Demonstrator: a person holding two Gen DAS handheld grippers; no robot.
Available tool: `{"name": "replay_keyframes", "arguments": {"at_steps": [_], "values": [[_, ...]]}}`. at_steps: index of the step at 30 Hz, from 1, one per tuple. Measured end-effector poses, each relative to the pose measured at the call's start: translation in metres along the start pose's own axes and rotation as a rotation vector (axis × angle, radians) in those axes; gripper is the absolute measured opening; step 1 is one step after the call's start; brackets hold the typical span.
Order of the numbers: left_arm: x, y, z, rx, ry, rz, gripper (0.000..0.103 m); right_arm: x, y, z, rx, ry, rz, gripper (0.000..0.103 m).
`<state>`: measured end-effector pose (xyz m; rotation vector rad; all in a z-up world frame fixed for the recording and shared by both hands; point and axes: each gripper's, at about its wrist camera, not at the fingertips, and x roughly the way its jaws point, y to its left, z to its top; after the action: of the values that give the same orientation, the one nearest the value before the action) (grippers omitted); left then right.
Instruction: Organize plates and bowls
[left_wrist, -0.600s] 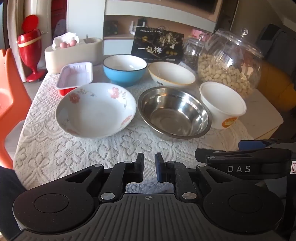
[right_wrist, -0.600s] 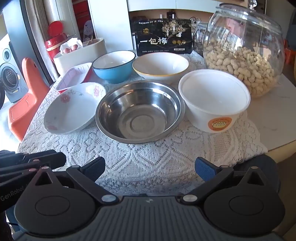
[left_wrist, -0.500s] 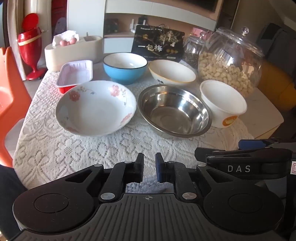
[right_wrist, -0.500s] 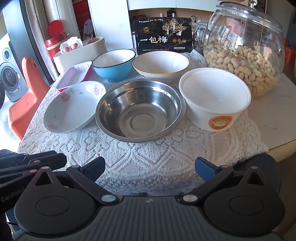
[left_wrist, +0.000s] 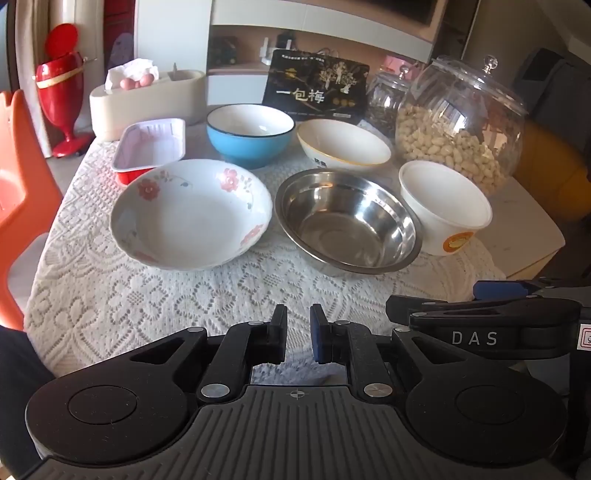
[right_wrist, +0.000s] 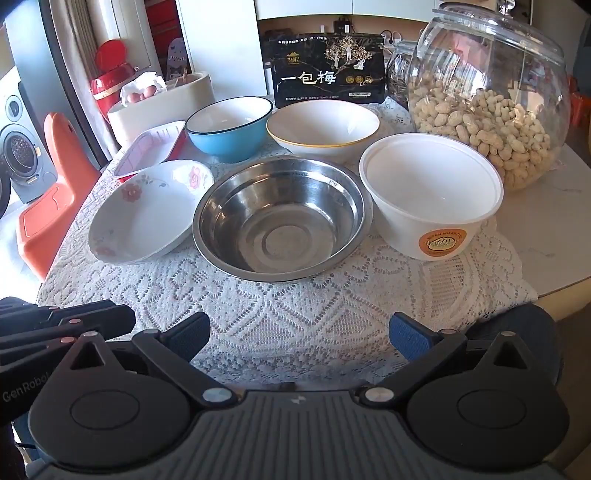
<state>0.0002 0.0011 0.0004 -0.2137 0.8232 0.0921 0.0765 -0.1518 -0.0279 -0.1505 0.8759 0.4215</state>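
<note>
Since the earlier frames, almost nothing is seen to have moved: the dishes sit a touch lower in the left wrist view, and both claws are unchanged. Across the lace-covered desk (left_wrist: 110, 302), from left of frame to right: a red tray (left_wrist: 149, 147) at upper left; a floral plate (left_wrist: 192, 214) at centre left; a blue bowl (left_wrist: 250, 133) behind it; a steel bowl (left_wrist: 347, 221) at centre, just beside the floral plate; a yellow-rimmed white bowl (left_wrist: 343, 146) behind that; a white paper bowl (left_wrist: 445, 206) at right, touching the steel bowl's rim; a peanut jar (left_wrist: 461, 125) at upper right. The left claw (left_wrist: 298, 338) is noted at bottom centre, nearly closed and empty. The right claw (right_wrist: 299, 334) is spread wide over bare lace, holding nothing.
</note>
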Motion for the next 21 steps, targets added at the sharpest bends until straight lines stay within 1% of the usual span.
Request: {"name": "replay_keyframes", "arguments": {"at_steps": [21], "values": [[0.0000,0.0007,0.0010,-0.003,0.003,-0.004,0.016,-0.0012,0.0011,0.0007,0.000,-0.002,0.012,0.103]]}}
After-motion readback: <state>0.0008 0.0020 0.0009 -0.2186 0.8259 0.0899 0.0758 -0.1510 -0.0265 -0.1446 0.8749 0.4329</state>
